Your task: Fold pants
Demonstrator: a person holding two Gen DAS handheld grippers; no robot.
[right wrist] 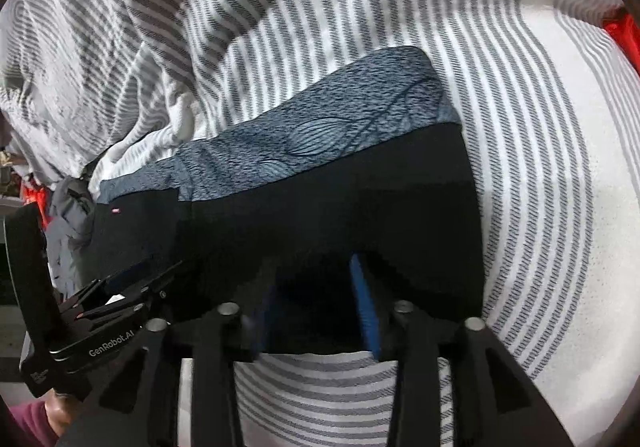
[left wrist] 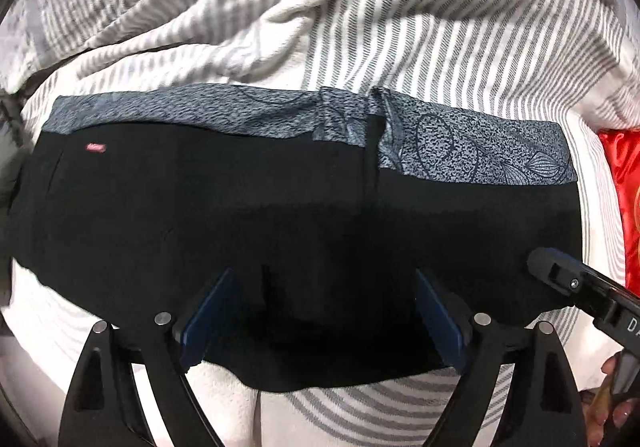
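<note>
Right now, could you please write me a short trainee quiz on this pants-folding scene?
1. True or false: the pants lie on a striped bedcover.
2. What colour is the waistband: A red, B grey-blue patterned, C plain white?
3. Fill in: the left gripper's jaws stand ____ over the black fabric.

Key: 1 true. 2 B. 3 open, wide apart, with nothing pinched between the blue pads. The right gripper is also parted above the near edge of the same garment.
</note>
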